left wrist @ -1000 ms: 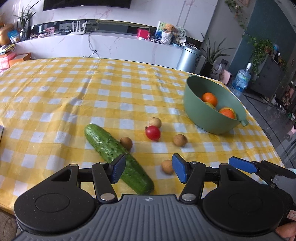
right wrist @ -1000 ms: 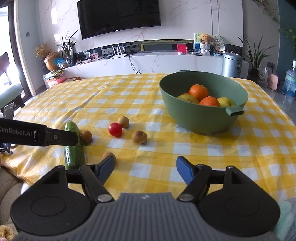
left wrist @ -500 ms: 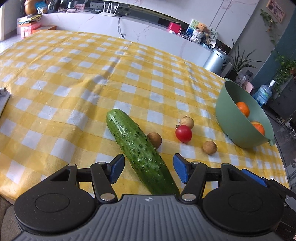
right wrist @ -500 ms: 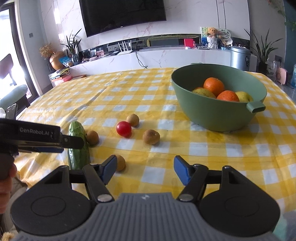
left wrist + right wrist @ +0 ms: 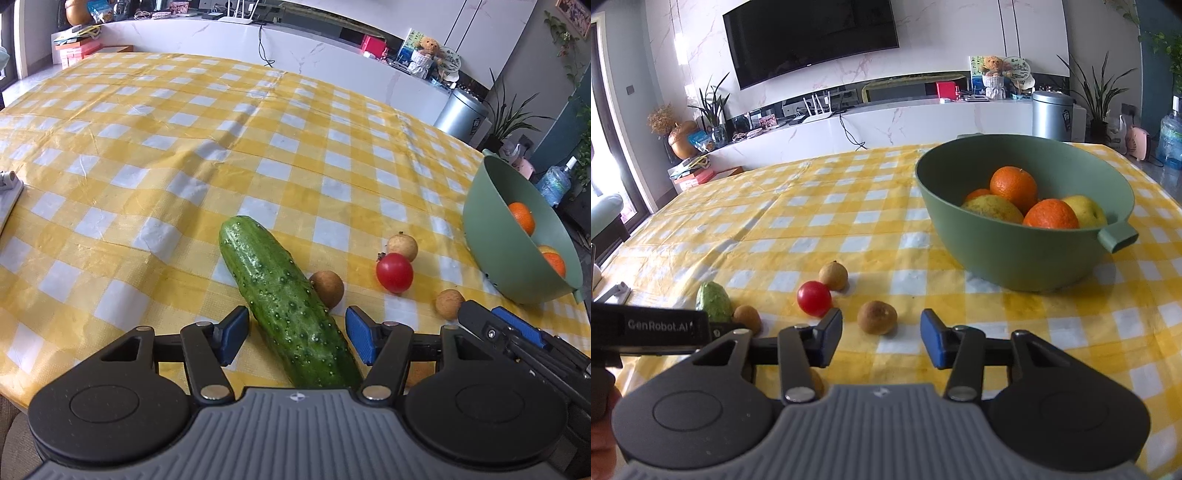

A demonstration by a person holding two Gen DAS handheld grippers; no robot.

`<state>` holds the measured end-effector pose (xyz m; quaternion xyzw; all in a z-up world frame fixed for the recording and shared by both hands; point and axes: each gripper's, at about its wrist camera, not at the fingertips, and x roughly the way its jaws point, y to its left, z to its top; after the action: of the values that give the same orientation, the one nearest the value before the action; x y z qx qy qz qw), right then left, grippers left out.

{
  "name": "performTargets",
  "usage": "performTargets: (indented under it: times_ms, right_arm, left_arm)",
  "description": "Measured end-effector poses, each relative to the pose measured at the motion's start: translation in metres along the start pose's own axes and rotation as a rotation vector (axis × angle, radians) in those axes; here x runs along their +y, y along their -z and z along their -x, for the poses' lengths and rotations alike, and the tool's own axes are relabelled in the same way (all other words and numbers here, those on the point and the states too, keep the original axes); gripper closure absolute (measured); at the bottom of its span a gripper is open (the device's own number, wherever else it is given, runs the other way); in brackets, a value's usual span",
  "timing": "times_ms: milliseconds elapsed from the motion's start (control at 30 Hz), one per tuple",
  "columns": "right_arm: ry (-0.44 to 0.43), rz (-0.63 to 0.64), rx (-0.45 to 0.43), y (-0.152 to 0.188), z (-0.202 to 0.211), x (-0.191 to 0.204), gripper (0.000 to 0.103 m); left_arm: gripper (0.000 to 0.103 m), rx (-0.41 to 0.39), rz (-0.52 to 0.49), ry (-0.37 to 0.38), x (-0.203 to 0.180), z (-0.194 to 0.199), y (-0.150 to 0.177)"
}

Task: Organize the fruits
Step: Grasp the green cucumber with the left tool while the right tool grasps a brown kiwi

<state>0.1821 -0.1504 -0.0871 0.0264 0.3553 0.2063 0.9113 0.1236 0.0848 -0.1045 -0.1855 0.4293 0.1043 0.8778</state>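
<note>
Blue pads of the left gripper (image 5: 295,338) stand spread on either side of the cucumber (image 5: 284,302), clear of its skin on both sides. The right gripper (image 5: 881,338) has just been closing; its jaws stand partly apart with nothing between them, a brown longan (image 5: 877,317) lying just beyond the tips. Bumpy and dark green, the cucumber lies on the yellow checked tablecloth (image 5: 184,147), touching another longan (image 5: 327,288). A red cherry tomato (image 5: 813,298) sits nearby; oranges fill the green bowl (image 5: 1015,254).
</note>
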Motion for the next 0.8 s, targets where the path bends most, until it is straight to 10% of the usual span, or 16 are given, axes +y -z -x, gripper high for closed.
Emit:
performTargets:
  times_ms: [800]
  right_arm:
    - [-0.023, 0.015, 0.060, 0.002, -0.024, 0.002, 0.078]
  left_arm:
    - [0.048, 0.057, -0.119, -0.002, -0.003, 0.010, -0.009]
